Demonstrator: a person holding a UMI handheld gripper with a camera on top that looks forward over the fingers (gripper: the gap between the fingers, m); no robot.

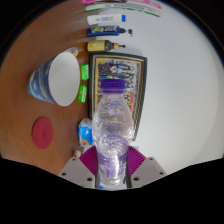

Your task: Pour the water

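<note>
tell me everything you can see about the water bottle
The water bottle is clear ribbed plastic with a bluish label band and a cap on top. It stands upright between the gripper fingers, whose purple pads press its lower body on both sides. It rises in front of a black tray on the wooden table.

Brown wooden table (25, 85) on one side, meeting a white surface (180, 90) on the other. On the wood sits a white cup (55, 78) with a blue pattern, a round red lid (44, 132) nearer the fingers, and a small green thing (82, 94) just beside the cup. A dark-framed tray (118, 75) lies past the cup, and markers (105, 44) lie beyond it, near the far edge.
</note>
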